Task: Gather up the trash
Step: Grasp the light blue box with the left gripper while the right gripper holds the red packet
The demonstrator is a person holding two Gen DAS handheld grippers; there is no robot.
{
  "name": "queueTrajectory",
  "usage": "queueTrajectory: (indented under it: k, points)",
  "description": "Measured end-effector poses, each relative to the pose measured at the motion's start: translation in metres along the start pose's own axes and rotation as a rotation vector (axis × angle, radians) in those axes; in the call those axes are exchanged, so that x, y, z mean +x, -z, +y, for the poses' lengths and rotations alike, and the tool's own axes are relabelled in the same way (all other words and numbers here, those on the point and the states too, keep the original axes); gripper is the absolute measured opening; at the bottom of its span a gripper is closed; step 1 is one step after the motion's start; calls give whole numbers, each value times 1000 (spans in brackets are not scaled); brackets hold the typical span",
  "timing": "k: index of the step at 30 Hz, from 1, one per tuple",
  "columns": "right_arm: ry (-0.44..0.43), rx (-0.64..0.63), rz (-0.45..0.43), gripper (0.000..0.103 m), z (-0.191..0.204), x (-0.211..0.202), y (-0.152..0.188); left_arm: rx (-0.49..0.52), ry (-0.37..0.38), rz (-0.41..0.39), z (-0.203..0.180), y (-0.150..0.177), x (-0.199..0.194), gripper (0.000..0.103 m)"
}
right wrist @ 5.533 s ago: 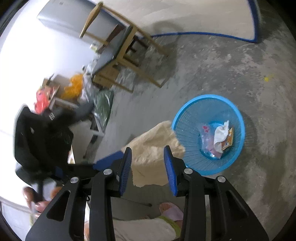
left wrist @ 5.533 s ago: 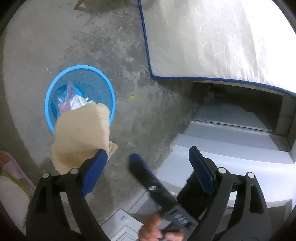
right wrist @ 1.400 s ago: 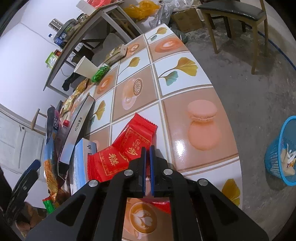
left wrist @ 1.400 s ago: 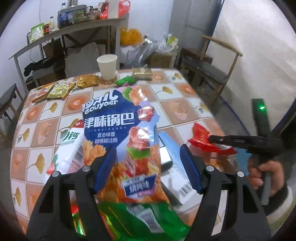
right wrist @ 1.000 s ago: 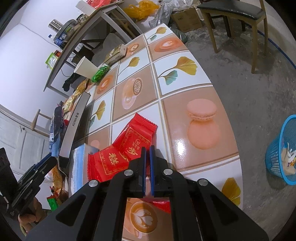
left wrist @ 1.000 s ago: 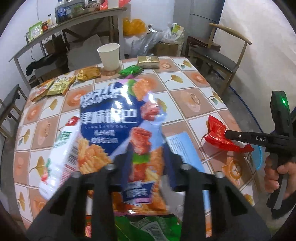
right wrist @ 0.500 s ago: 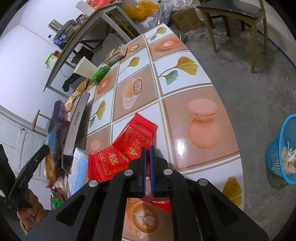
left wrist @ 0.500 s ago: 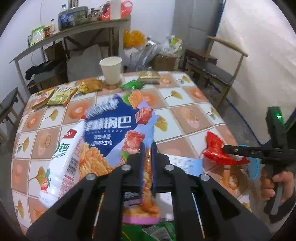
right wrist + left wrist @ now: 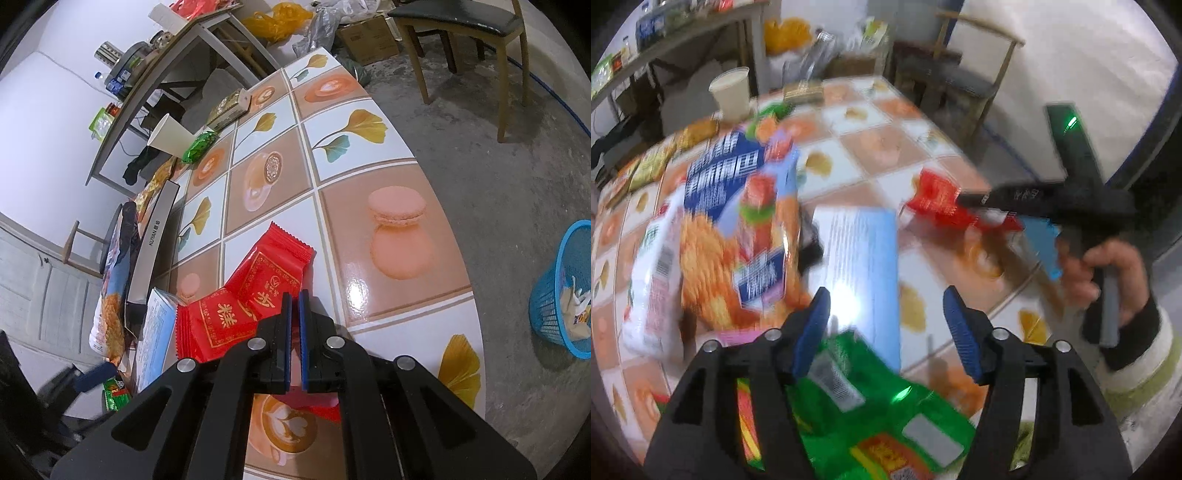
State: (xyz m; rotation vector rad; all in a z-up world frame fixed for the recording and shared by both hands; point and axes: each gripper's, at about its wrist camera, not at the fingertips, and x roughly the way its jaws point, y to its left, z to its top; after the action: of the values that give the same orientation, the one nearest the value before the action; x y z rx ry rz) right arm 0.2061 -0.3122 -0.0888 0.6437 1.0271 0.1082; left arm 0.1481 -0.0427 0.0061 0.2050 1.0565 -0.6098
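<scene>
Both wrist views angled steeply down, close above shared tiled table (image 9: 871,140) (image 9: 388,177)

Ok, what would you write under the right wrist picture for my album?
Right gripper shut on red snack packets on the tiled table, blue trash basket waiting on the floor.
</scene>
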Motion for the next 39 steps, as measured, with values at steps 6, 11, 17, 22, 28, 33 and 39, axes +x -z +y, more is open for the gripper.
queueTrajectory:
  k: [6,11,17,22,28,33,39]
  points:
    - [-10,7,-2,4,-2,0,0,1,-80,68,3,9,16,67]
    - [-17,11,-3,4,-3,-1,1,30,-120,91,2,4,28,74]
    - [-19,15,-6,4,-6,-3,2,6,-44,128,0,0,42,74]
    - [-10,21,-17,4,-10,-7,1,35,-14,105,-14,-8,47,74]
    - [5,37,-33,4,-20,-16,2,35,56,79,-25,-21,49,74]
    - [-13,70,-46,4,-37,-31,7,31,48,88,-26,-25,50,74]
    - [-64,103,-30,4,-57,-49,25,32,25,116,-27,-29,57,74]
